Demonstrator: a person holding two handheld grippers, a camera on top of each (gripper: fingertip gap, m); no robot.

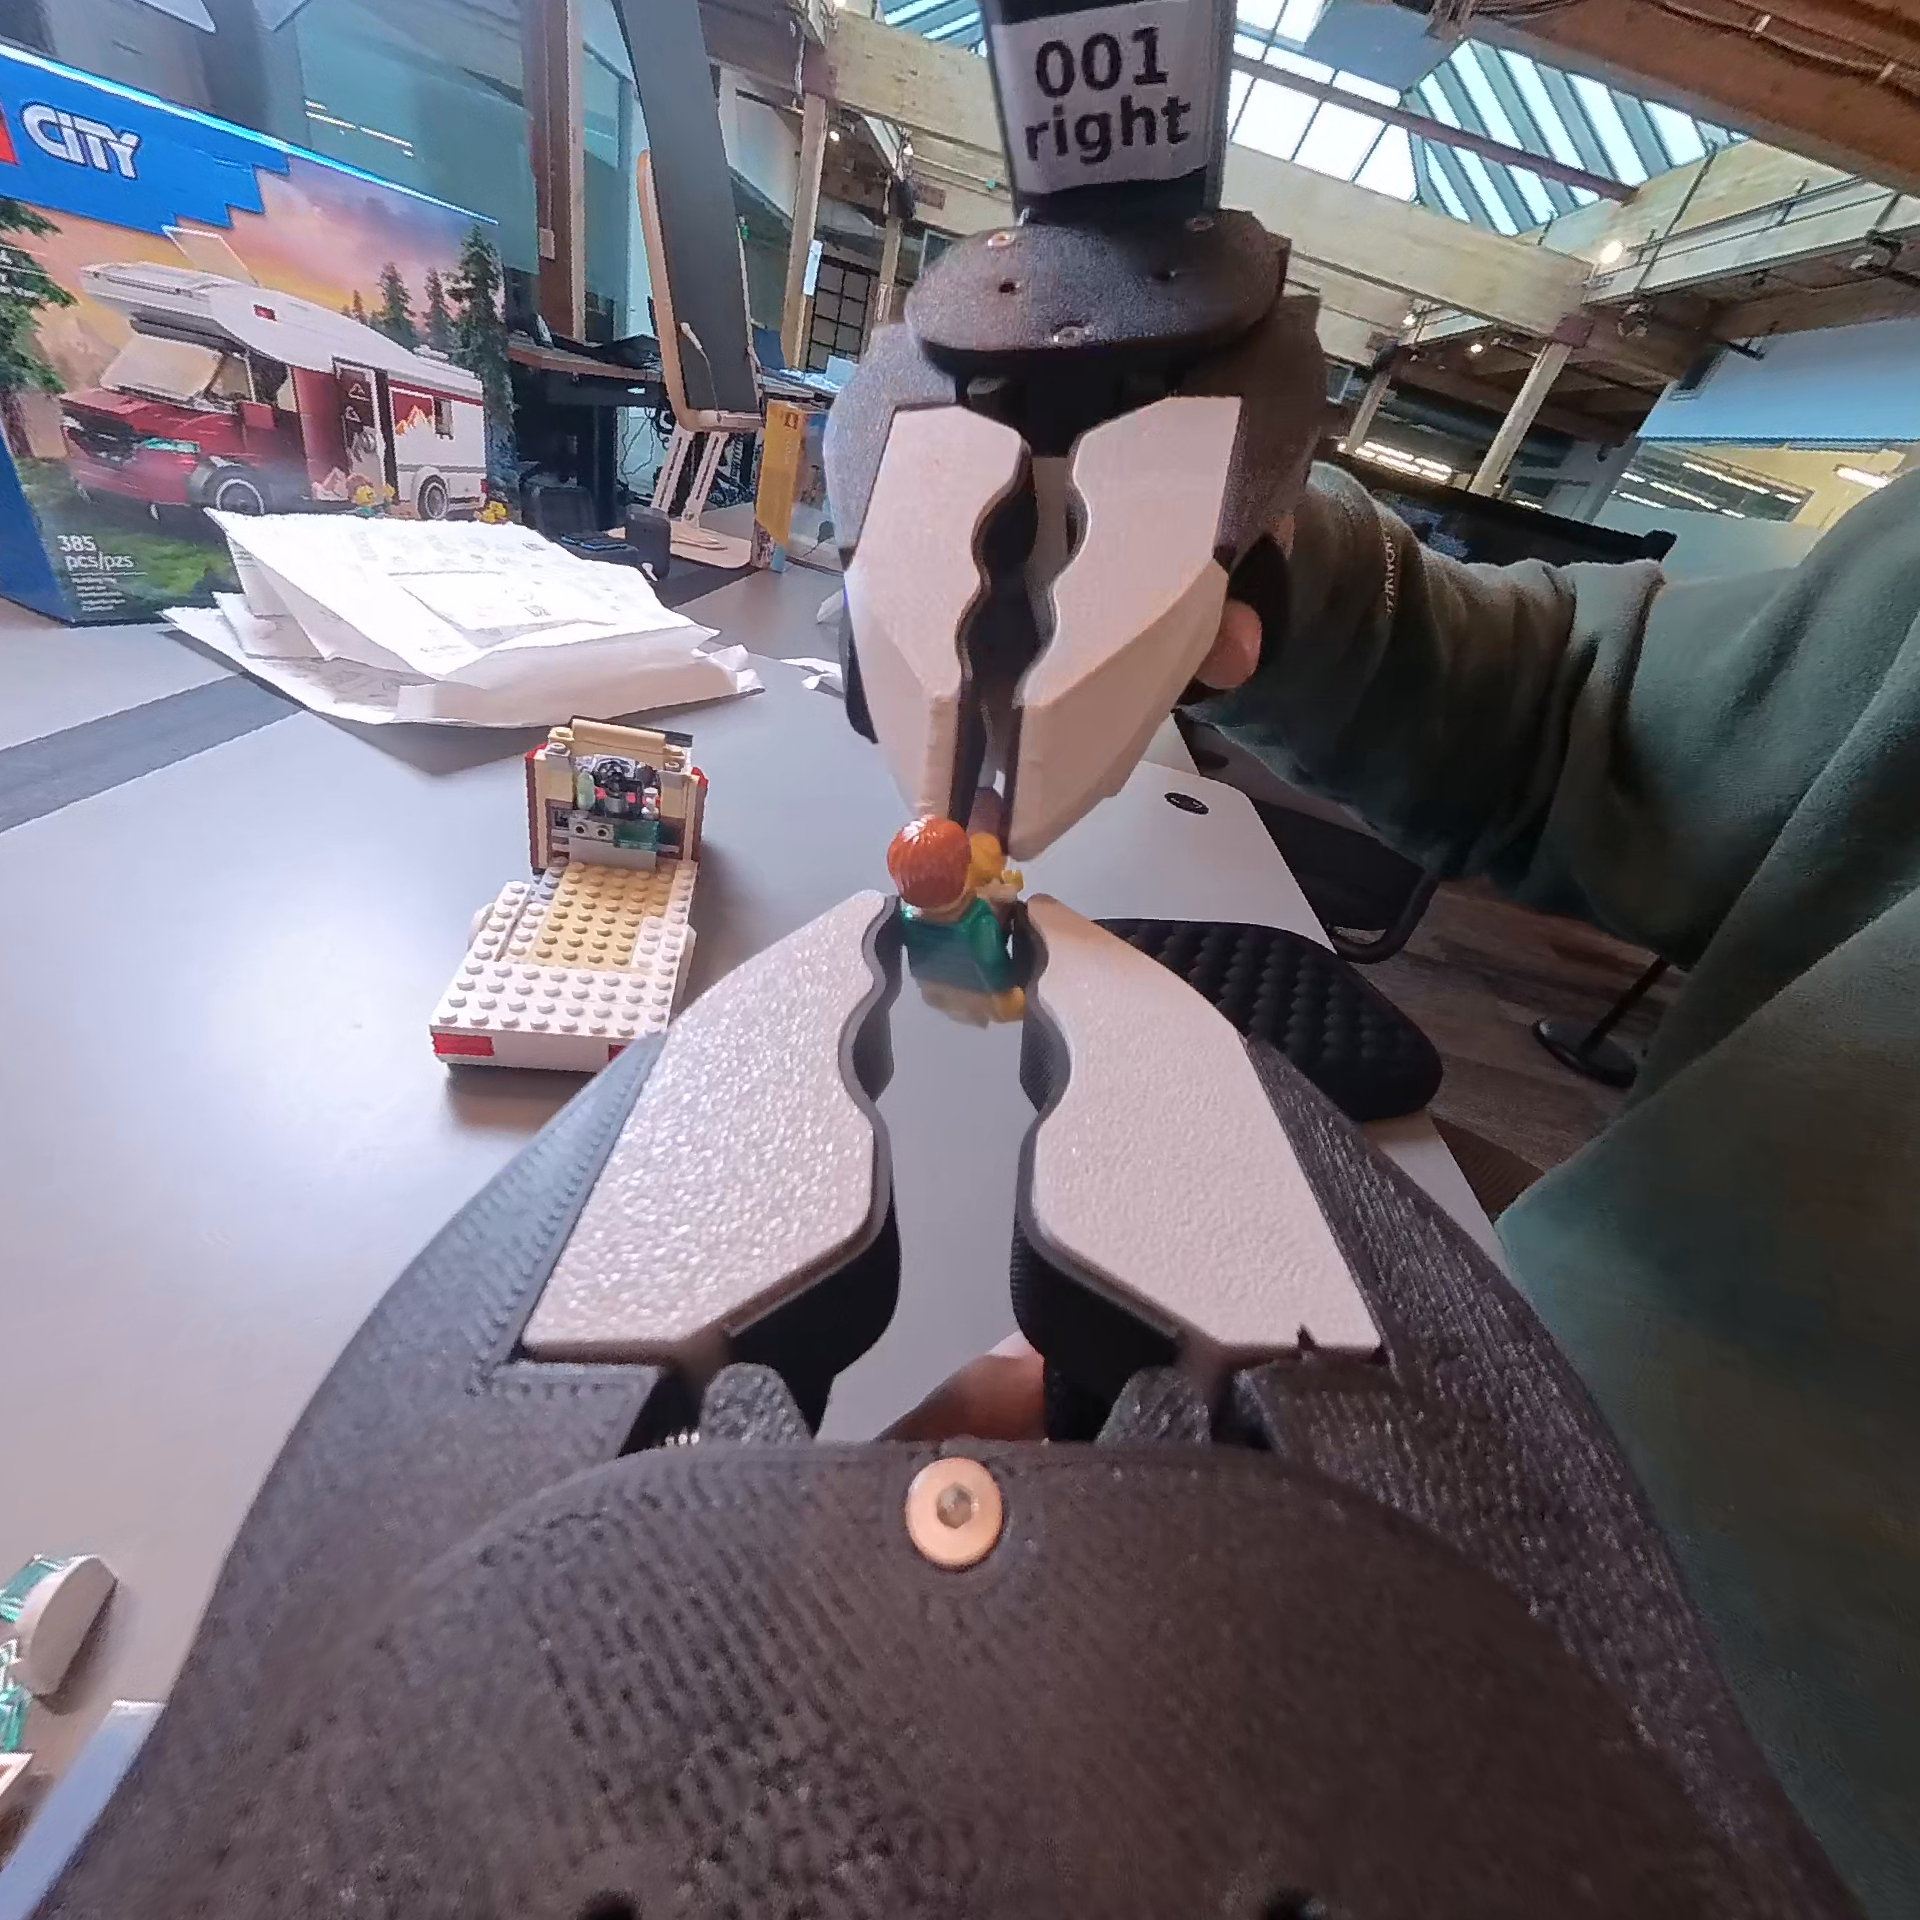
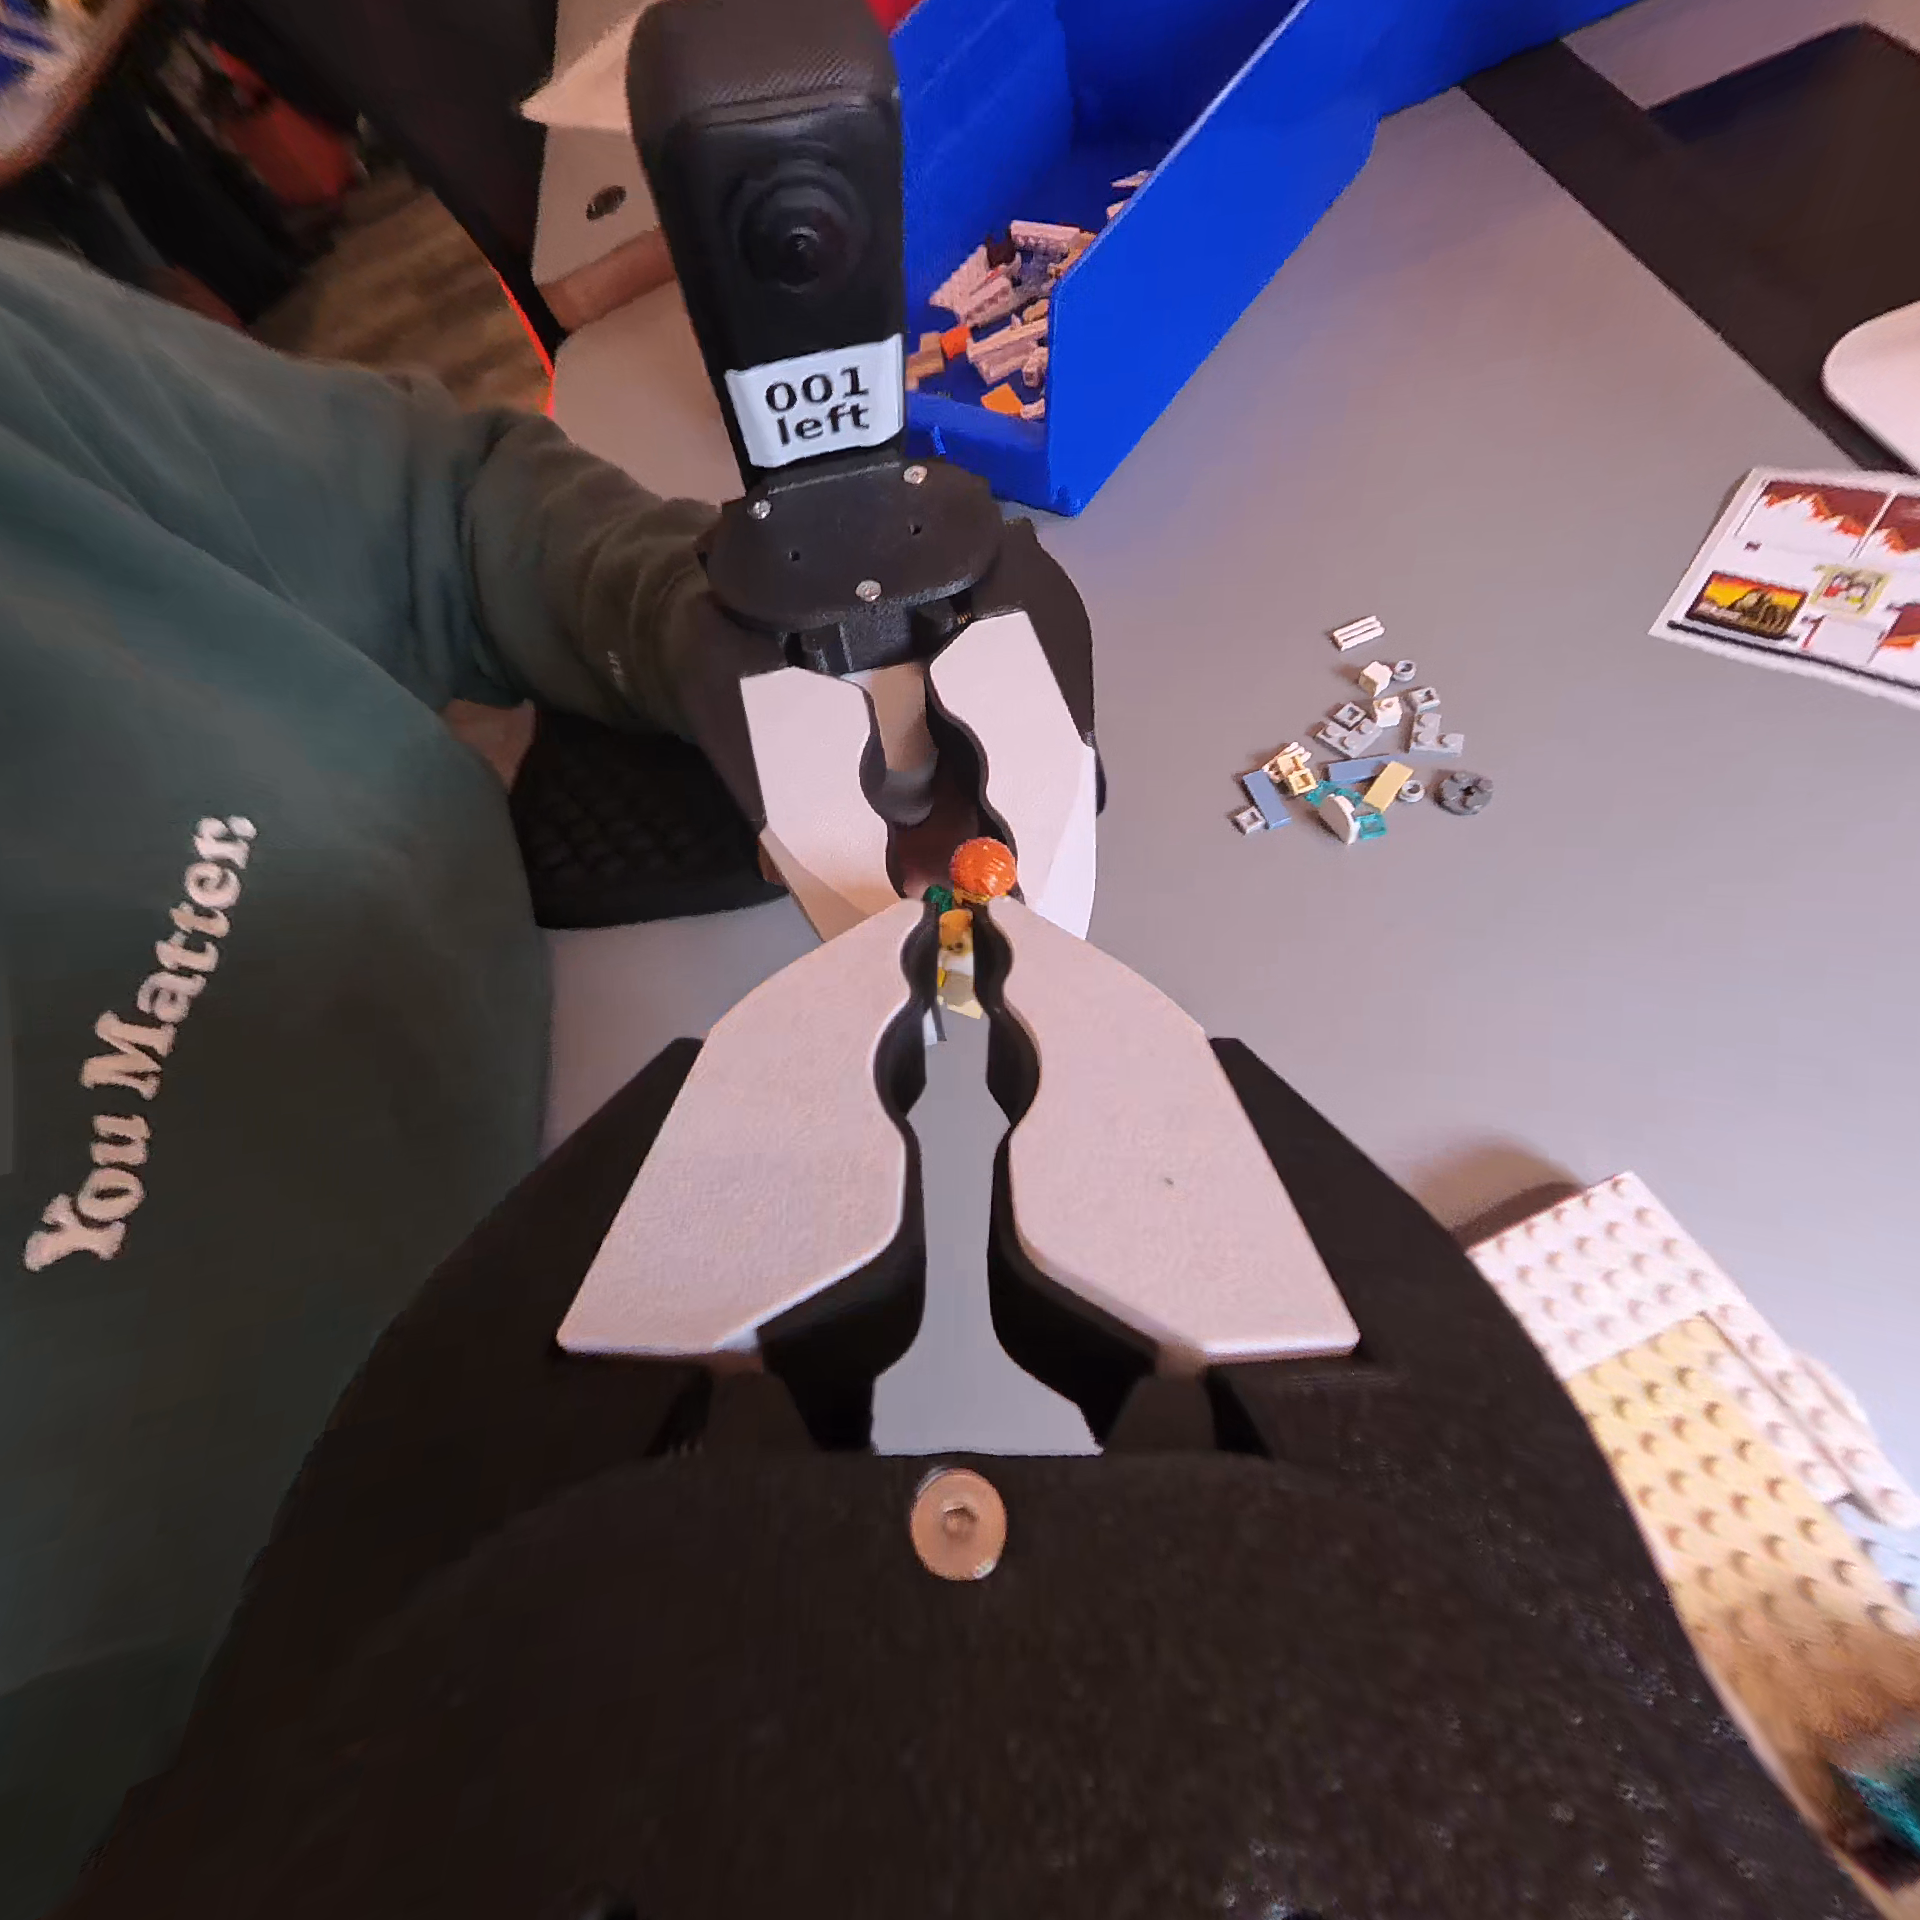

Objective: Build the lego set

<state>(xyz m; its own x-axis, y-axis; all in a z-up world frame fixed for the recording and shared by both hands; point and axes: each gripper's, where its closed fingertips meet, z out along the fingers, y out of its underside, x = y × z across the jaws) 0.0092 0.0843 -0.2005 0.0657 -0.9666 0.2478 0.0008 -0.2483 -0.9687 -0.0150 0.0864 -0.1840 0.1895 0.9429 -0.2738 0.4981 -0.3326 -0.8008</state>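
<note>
Above the grey table (image 1: 260, 987), both grippers' jaws pinch minifigures (image 1: 951, 935).

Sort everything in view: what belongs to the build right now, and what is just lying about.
In use:
left claw, gripping the minifigure
right claw, gripping a small dog-like piece
half-built camper base
loose pieces
blue parts bin
sticker sheet

Lying about:
set box
empty paper bags
black chair
</note>
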